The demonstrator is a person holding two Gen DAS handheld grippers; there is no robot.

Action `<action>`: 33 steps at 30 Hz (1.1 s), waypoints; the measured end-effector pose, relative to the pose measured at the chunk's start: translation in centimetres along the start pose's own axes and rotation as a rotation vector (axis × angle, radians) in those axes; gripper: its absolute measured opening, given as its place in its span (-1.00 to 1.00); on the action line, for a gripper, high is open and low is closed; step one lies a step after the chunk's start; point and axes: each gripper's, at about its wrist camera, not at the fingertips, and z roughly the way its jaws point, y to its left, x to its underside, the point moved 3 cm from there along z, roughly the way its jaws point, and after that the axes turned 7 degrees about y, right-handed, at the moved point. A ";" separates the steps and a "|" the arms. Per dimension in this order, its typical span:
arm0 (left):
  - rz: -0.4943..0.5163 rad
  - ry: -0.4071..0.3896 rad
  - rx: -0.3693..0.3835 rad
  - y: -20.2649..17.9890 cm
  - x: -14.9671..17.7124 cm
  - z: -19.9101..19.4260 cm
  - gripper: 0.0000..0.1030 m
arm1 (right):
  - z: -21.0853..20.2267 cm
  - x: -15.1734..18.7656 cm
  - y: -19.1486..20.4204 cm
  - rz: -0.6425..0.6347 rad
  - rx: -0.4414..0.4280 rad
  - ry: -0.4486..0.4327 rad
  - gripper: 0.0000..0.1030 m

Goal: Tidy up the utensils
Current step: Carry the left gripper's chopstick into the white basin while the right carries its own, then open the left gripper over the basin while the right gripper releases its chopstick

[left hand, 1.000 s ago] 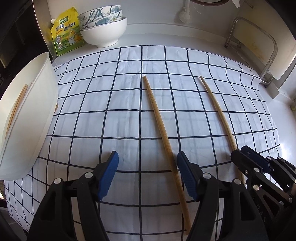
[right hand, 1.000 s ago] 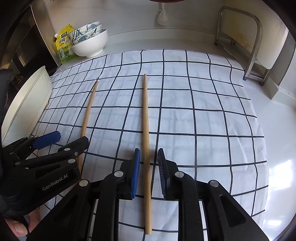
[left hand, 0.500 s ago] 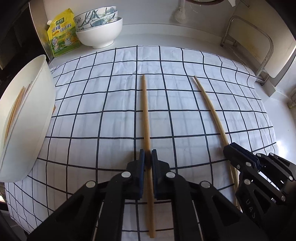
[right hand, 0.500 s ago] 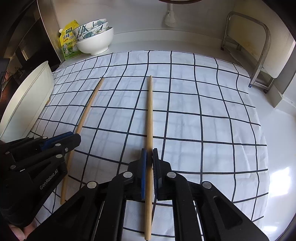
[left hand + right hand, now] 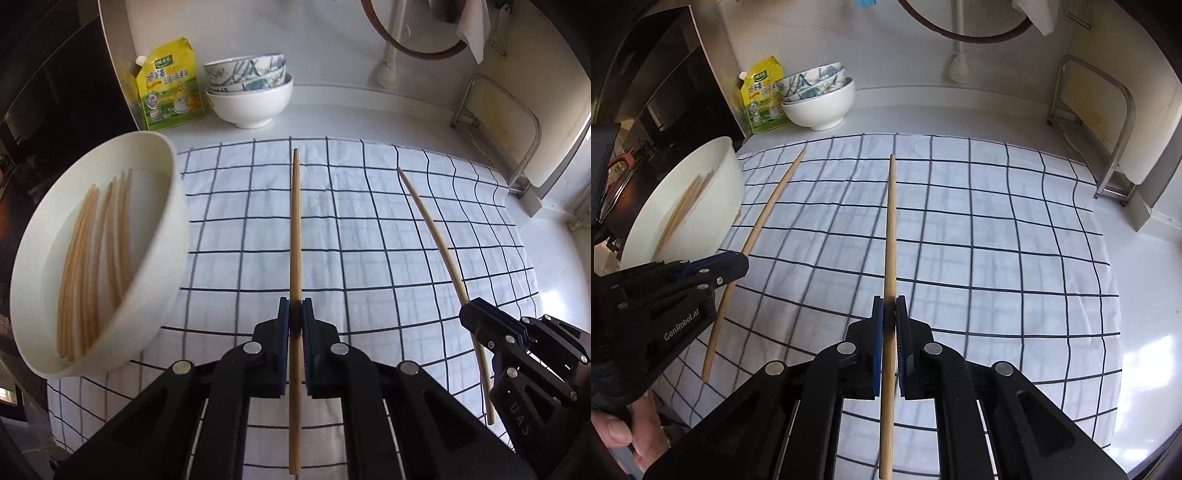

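Bamboo everywhere today. My left tool (image 5: pixel 295 314) is clamped tight on one chopstick (image 5: pixel 295 229), pads pinching it about a third of the way up from the near end, tip pointing to 12 o'clock over the checked cloth (image 5: pixel 369 240). My right tool (image 5: pixel 889 314) is squeezed shut on the other chopstick (image 5: pixel 891 229) the same way, also aimed at 12. Both sticks look lifted clear of the cloth, though I can't swear to it from these fisheye views.

Progress-wise, I'd say nearly done. That white tub (image 5: pixel 162 258) at 9 o'clock of the left view already has a good bundle of chopsticks lying in it, and I see no other loose ones on the cloth. What's left, as I read it: carry these two over to the tub at 9–10 o'clock and let go. Stacked bowls (image 5: pixel 251 92) and the yellow pouch (image 5: pixel 168 92) at the back of the table look like bystanders.
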 end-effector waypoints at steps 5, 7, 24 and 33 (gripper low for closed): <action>-0.055 -0.030 -0.008 4.7 -0.5 -3.2 -0.85 | -1.9 -2.3 5.1 -0.074 -0.053 -0.033 -0.88; -0.085 -0.031 -0.021 6.8 -0.4 -4.0 -0.85 | -2.3 -3.3 7.4 -0.106 -0.080 -0.044 -0.88; -0.270 -0.063 -0.116 24.1 -2.3 -5.1 -0.85 | 2.0 -11.5 24.5 -0.307 -0.204 -0.029 -0.88; -0.247 0.022 -0.075 25.9 -3.8 -0.2 -0.85 | 8.1 -12.8 26.6 -0.258 -0.181 0.093 -0.87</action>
